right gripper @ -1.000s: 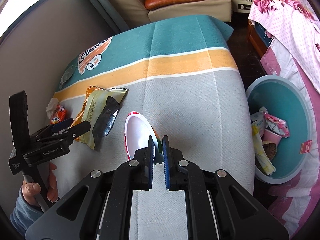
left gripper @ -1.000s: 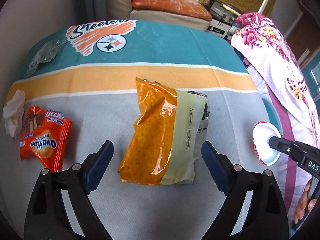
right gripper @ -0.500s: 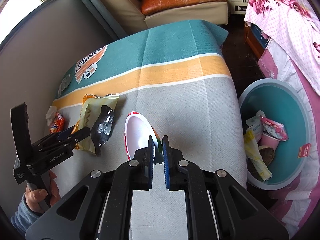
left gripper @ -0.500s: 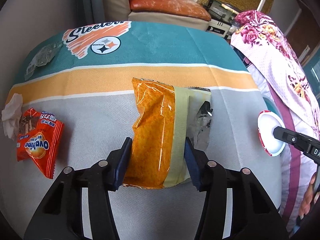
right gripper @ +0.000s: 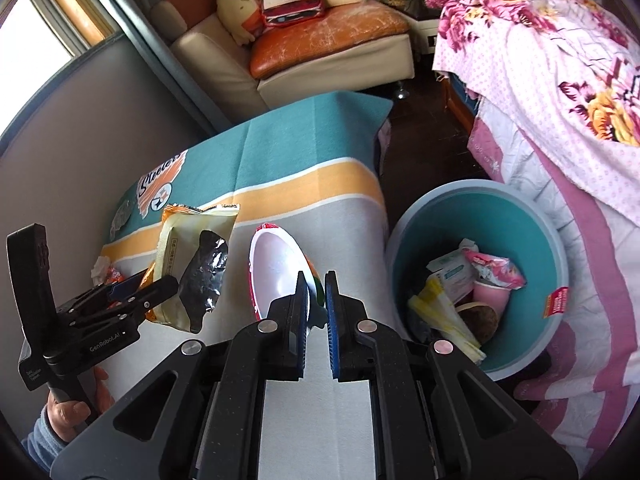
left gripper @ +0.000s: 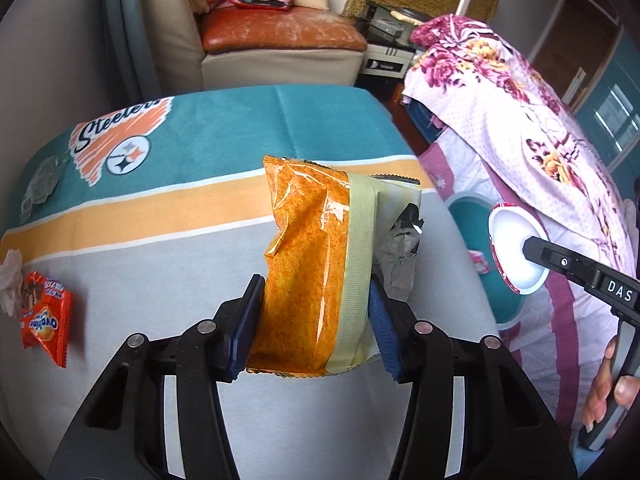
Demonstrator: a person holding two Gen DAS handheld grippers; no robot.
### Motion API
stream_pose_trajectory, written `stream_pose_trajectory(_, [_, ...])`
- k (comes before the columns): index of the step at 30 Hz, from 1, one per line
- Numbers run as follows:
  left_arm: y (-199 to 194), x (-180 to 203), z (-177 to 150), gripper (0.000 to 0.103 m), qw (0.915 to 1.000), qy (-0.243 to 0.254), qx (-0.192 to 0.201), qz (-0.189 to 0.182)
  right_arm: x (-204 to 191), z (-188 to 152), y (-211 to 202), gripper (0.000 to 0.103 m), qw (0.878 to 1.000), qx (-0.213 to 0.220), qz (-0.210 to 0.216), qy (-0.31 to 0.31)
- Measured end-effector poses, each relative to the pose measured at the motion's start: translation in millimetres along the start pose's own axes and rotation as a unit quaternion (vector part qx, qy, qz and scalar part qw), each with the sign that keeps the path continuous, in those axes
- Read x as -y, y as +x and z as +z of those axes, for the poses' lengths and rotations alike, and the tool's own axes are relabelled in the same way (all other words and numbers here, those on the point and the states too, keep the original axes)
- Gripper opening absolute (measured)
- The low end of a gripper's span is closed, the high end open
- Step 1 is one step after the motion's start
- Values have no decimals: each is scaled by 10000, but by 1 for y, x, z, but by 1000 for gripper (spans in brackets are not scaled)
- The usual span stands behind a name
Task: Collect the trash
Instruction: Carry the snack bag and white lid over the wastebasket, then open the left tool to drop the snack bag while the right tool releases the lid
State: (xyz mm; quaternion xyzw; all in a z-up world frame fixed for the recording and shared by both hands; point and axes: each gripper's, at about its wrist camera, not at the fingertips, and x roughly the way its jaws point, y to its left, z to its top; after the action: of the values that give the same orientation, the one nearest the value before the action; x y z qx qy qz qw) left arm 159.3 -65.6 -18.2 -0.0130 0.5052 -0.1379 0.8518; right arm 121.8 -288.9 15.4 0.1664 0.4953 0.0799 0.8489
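Note:
My left gripper (left gripper: pixel 316 320) is shut on an orange and pale green snack bag (left gripper: pixel 308 264) and holds it lifted above the table; the bag also shows in the right wrist view (right gripper: pixel 188 256). My right gripper (right gripper: pixel 317 304) is shut on the rim of a white paper bowl with a red edge (right gripper: pixel 276 268), held up near the table's right edge; the bowl shows in the left wrist view (left gripper: pixel 516 252) too. A teal bin (right gripper: pixel 516 216) with several pieces of trash stands on the floor right of the table.
An orange Ovaltine packet (left gripper: pixel 44 320) and a crumpled tissue (left gripper: pixel 10 280) lie at the table's left edge. A clear wrapper (left gripper: pixel 40 184) lies on the teal stripe at the far left. A bed with a floral cover (right gripper: pixel 560 80) stands right of the bin.
My left gripper closed on the snack bag and lifted it off the table. My right gripper carried the bowl up and to the right, toward the bin.

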Motion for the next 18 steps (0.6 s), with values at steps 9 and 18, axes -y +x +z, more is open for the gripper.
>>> stream_pose_trajectory(9, [18, 101, 14, 52, 9965, 737, -79, -389, 79, -2, -52, 8, 9962, 497, -427, 571])
stream_pose_trajectory(18, [48, 162, 8, 53, 9919, 1089, -364, -539, 132, -7, -65, 8, 9916, 613, -623, 950])
